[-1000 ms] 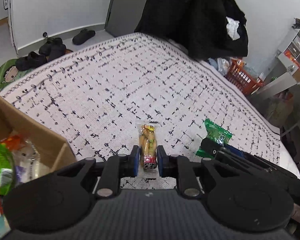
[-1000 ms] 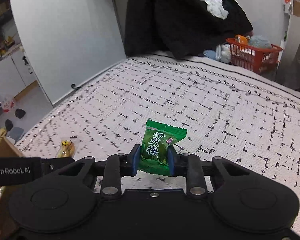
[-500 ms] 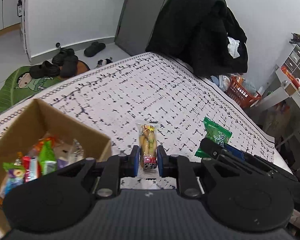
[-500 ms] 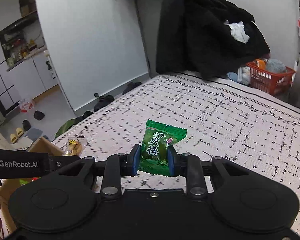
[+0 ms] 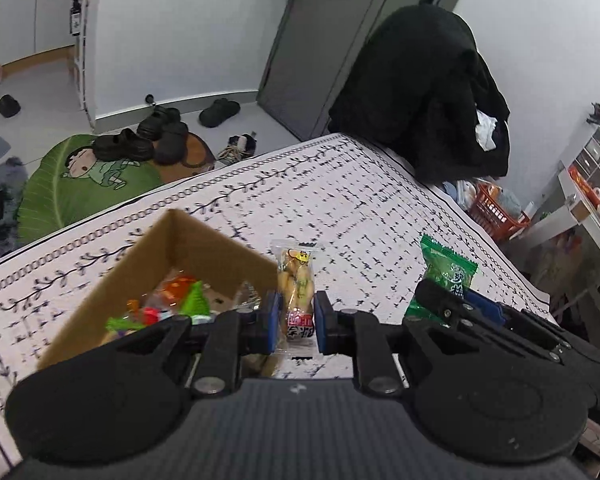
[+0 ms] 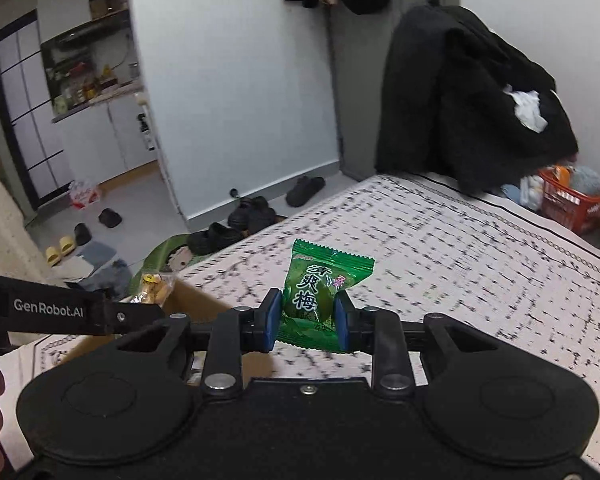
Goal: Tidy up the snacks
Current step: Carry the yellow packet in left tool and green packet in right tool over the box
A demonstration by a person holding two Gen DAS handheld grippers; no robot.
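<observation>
A: While both hands hang over the bed [image 5: 340, 200], look left first: the cardboard box [image 5: 112, 280] sits near the bed's edge, already holding a heap of bright wrappers.

B: And the left gripper [image 5: 296, 322]?

A: Its fingers are clamped on a clear-wrapped yellow snack [image 5: 296, 284], held up just right of the box's rim.

B: The right one?

A: The right gripper [image 6: 308, 320] pinches a green plum candy [image 6: 316, 288], farther right, over open bedspread.

B: So this is the carrying step?

A: I'd say so. Next, each packet needs to come over the box opening before the fingers let go, left one first since it's nearer.
</observation>
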